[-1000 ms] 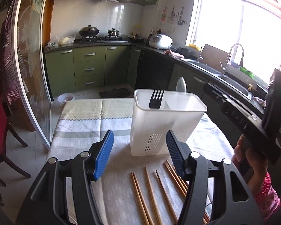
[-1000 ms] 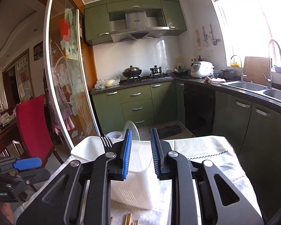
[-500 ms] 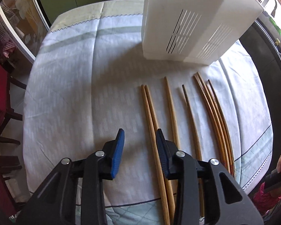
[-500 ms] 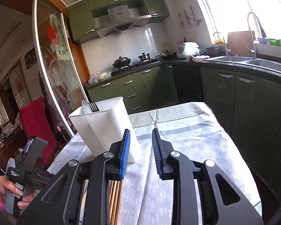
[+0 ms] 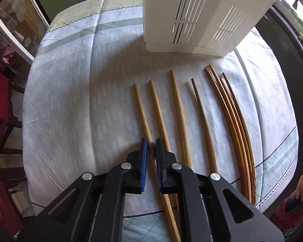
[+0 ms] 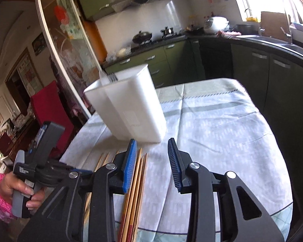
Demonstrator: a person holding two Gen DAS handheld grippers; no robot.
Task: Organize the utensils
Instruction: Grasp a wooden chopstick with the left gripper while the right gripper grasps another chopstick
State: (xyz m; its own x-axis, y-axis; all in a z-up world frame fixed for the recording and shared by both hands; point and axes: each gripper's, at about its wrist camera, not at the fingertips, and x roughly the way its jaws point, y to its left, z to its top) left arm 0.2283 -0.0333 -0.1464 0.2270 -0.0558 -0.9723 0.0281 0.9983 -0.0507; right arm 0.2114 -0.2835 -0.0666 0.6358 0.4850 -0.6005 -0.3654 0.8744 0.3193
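Several wooden chopsticks lie side by side on the tablecloth (image 5: 80, 100) in front of a white slotted utensil holder (image 5: 202, 16). My left gripper (image 5: 150, 143) points steeply down and is shut on the leftmost chopstick (image 5: 140, 104). The second chopstick (image 5: 158, 104) passes just right of its pads. A bundle of darker chopsticks (image 5: 230, 117) lies at the right. In the right wrist view my right gripper (image 6: 152, 140) hovers over the cloth, its jaws opening with nothing between them. The chopsticks (image 6: 138, 173) run under its left finger. A fork (image 6: 112, 77) stands in the holder (image 6: 131, 109).
A hand (image 6: 20, 189) holds the left gripper's handle at the lower left of the right wrist view. A red chair (image 6: 48, 104) stands left of the table. Dark green cabinets (image 6: 262, 76) and a counter line the right side. The table edge (image 5: 276, 199) runs close behind the chopsticks' ends.
The left gripper tipped down from facing the holder, sank to the chopsticks and closed on the leftmost one. The right gripper swung right and lower, and its jaws widened.
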